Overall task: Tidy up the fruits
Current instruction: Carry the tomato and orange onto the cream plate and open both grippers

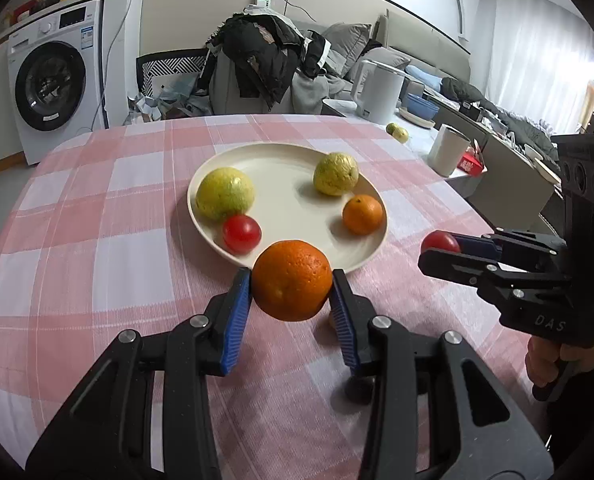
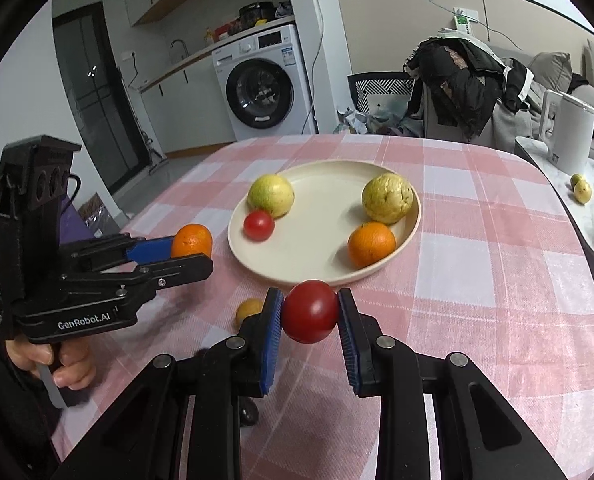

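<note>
A small yellow-orange fruit (image 2: 249, 309) lies half hidden behind the right gripper's (image 2: 309, 312) near finger — its kind is hard to tell. Both grippers tilt downward over the checked tablecloth (image 1: 97, 240). The left gripper (image 1: 291, 280) pinches an orange (image 1: 291, 280), the right a tomato (image 2: 309, 312) — each just short of the plate (image 1: 281, 164) ahead, holding four fruits.

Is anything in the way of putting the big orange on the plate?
Nothing visible blocks it. The left gripper holds the orange just short of the plate's near rim. On the plate, a tomato sits left and a smaller orange right, with a bare patch between them.
</note>
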`<state>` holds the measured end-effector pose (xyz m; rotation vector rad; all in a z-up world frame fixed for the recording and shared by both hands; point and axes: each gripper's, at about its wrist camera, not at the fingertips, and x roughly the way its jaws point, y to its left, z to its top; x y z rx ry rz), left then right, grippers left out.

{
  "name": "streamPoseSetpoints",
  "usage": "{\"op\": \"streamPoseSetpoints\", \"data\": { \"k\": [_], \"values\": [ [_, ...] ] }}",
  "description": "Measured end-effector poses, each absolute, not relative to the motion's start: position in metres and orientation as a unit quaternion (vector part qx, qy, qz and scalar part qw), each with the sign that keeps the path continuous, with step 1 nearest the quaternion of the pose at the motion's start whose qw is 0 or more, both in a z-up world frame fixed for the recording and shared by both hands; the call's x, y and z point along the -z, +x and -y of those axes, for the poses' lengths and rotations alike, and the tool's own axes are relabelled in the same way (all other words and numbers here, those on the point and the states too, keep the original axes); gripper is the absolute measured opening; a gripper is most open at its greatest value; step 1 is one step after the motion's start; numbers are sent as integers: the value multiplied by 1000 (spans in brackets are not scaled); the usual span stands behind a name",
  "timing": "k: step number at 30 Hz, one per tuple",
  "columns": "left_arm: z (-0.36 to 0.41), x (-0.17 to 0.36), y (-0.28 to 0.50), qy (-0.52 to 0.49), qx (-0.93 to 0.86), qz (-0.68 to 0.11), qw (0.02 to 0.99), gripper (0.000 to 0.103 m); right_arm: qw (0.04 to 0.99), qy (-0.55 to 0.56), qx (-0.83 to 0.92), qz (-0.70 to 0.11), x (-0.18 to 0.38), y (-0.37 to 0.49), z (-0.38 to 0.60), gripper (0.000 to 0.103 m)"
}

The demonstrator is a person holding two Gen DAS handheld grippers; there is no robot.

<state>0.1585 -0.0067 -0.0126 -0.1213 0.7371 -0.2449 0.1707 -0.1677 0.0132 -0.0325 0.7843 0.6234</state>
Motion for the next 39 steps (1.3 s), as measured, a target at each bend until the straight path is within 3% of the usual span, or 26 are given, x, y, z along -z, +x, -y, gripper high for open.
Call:
{"op": "streamPoseSetpoints", "data": {
  "k": [19,39],
  "values": [
    [11,3,199,-44,103,-342,933,36,881,4,-303,-363,-23,213,153,28],
    [23,39,221,-23,109,-374,921,36,869,-4,-299,-395,11,230,141,28]
  ]
}}
